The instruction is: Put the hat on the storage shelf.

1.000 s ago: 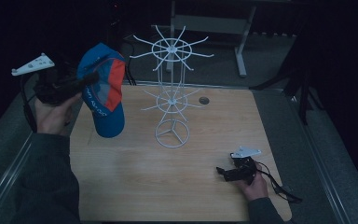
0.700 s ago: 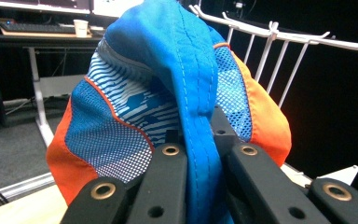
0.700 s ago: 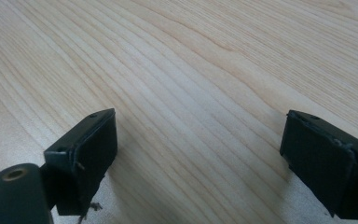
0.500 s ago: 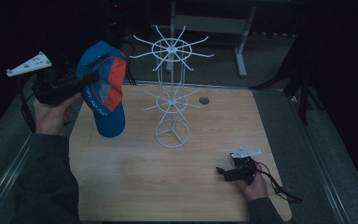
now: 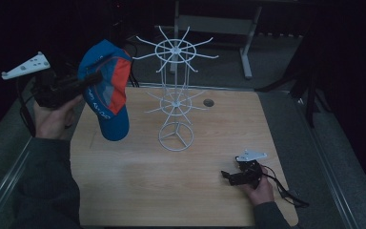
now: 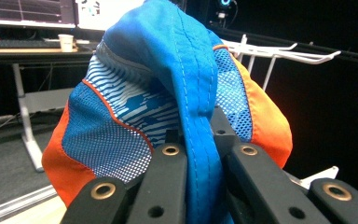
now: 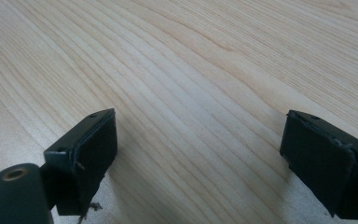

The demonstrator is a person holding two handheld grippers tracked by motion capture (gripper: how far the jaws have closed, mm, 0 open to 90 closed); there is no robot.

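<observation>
Left gripper (image 5: 94,78) is clamped on a fold of the blue and orange cap (image 5: 106,90), holding it up in the air just to the left of the white wire rack (image 5: 175,95), near the rack's top ring of prongs but not touching as far as I can see. That rack stands on the wooden table (image 5: 138,191). Right gripper (image 5: 226,176) sits low on the table, near side of the rack and off to its right, jaws spread wide with nothing between them
</observation>
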